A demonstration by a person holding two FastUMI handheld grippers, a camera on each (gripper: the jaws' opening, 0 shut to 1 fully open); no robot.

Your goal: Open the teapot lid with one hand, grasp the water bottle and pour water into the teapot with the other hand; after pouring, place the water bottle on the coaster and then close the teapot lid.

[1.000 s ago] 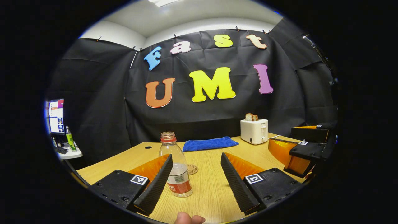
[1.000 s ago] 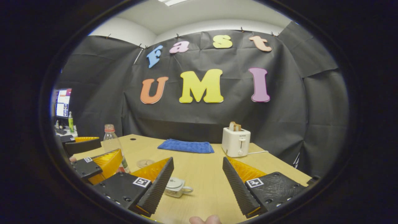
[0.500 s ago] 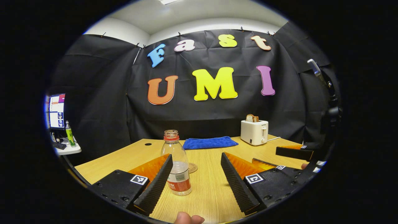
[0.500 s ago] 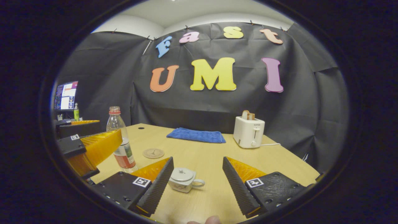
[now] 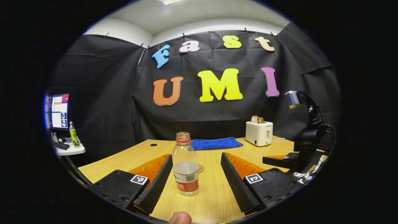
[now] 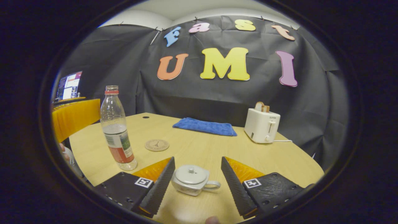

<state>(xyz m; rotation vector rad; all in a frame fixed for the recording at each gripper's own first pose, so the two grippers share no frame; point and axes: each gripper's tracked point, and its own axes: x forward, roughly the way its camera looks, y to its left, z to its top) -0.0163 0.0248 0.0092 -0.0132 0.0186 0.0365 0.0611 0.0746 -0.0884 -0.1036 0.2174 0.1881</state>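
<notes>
A clear water bottle (image 5: 185, 168) with no cap, a red neck ring and a red label stands upright on the wooden table (image 5: 214, 199), partly filled. My left gripper (image 5: 195, 180) is open and the bottle stands between its fingers, touching neither. In the right gripper view the same bottle (image 6: 116, 129) stands at the left, with a round coaster (image 6: 157, 145) behind it. A small white teapot (image 6: 191, 179) with its lid on sits between the open fingers of my right gripper (image 6: 196, 183), handle pointing right. The other gripper (image 5: 281, 160) shows at the right of the left gripper view.
A white toaster (image 6: 261, 125) holding bread stands at the back right, its cord trailing right. A blue cloth (image 6: 205, 126) lies folded at the table's back. A monitor (image 5: 57, 111) and a green bottle (image 5: 72, 134) sit on a side desk to the left.
My left gripper has shifted left, so the bottle now stands between its fingers rather than against the left one. My right gripper has moved forward over the teapot, which now sits between its fingers.
</notes>
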